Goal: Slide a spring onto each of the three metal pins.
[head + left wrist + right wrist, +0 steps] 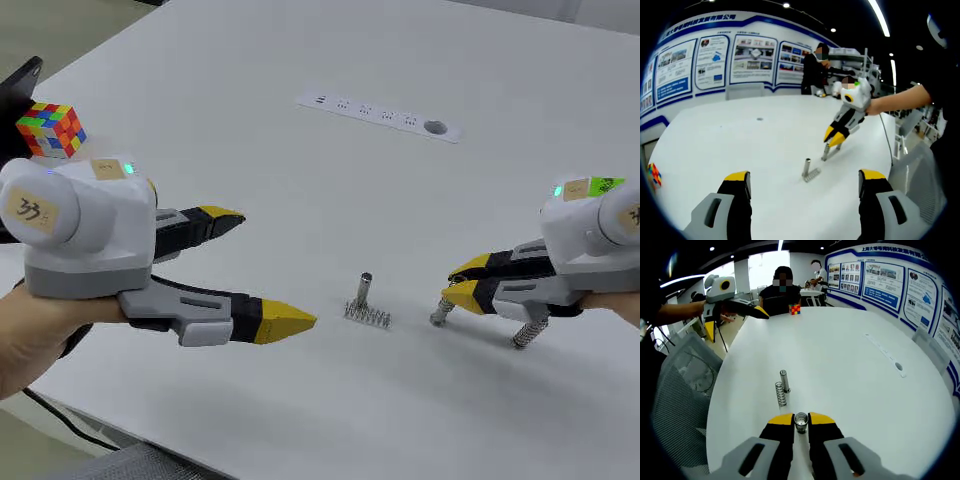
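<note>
Left gripper (270, 268): jaws spread wide, holding nothing, raised above the bench (300, 170) at its left side, tips directed toward the centre.

Right gripper (452, 283): jaws closed on the first sprung pin (441, 312), a pin with a spring already over it. This pin is tilted, and its lower end is at the bench surface.

Second sprung pin (530, 331): tilted, under the body of the right gripper. Whether anything holds it cannot be determined.

Bare pin (365, 289): upright on the bench between the two grippers, clear of both.

Loose spring (367, 316): lying flat at the base of the bare pin, just beside it.

Colour cube (50, 130): far left of the bench.

Socket strip (380, 115): set in the bench at the far side
</note>
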{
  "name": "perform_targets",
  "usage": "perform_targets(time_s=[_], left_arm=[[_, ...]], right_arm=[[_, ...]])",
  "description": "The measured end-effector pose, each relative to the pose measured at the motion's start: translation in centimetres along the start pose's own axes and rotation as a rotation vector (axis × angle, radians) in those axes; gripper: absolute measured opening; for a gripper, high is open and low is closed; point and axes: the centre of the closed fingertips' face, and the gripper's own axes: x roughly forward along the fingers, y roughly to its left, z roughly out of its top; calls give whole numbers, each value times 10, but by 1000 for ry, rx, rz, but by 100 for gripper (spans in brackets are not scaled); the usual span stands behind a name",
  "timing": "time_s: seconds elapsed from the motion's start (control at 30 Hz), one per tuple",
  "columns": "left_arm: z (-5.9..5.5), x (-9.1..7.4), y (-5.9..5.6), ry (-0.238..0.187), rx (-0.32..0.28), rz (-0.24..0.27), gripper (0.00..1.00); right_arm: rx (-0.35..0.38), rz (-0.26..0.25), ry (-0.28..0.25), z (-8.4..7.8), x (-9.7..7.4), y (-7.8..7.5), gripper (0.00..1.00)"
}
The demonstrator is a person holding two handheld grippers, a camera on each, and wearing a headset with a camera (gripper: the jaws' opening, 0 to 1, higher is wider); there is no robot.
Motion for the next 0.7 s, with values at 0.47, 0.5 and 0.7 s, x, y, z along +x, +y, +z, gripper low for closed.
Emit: perform_targets(time_s=[0.47,0.5,0.7], left_arm=[[-2,-1,0,11,-4,1,90],[-3,-1,-1,11,-6,1,90],[-3,-3,0,14,-7,4,90]], right_arm=[[17,4,39,-15,11,-1,11],[14,6,44,-16,11,0,11],[11,7,55,-20,15,1,12]])
